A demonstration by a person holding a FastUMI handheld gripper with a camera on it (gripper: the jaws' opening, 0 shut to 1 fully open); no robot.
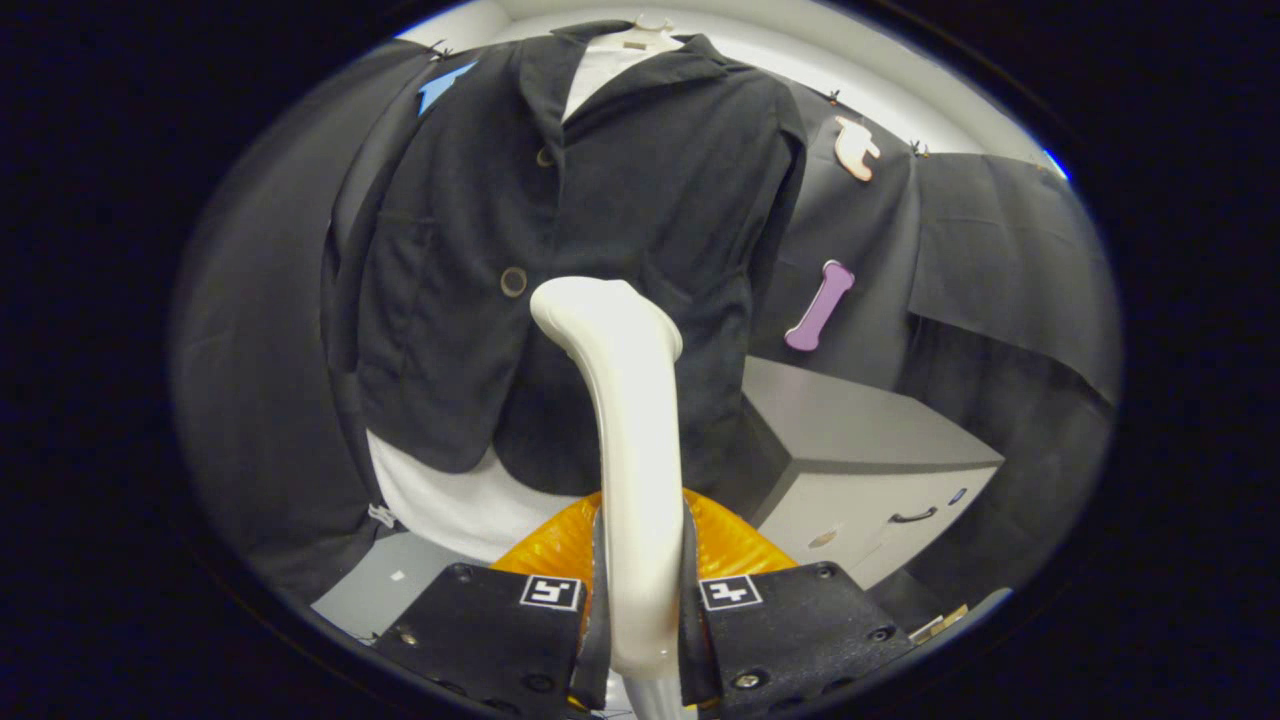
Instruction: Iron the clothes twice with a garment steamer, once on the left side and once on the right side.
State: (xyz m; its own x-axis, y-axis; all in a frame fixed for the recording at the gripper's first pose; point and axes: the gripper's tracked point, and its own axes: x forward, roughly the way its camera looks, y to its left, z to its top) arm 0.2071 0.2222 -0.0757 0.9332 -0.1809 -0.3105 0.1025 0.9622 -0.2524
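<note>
The lower end of the white garment steamer (634, 440) is cut off between the tongs (640, 620), so where its handle ends or whether a hose runs from it cannot be made out, and its steam face is turned away toward the cloth. The tongs are closed on the steamer's handle, one finger pressing each side, and they hold it upright, its curved head bending over to the left just in front of the black jacket (560, 250). Whether the head touches the fabric cannot be told. The jacket hangs on a hanger (648, 30) straight ahead, over a white shirt (450, 500) whose hem shows below it and whose collar shows at the neck; the steamer hides part of the jacket's lower front, just right of the lower button (513, 282). An orange thing (730, 545) sits behind the fingers, mostly hidden by them. To the right, beyond the jacket, stands a grey cabinet (860, 450) with a drawer handle.
</note>
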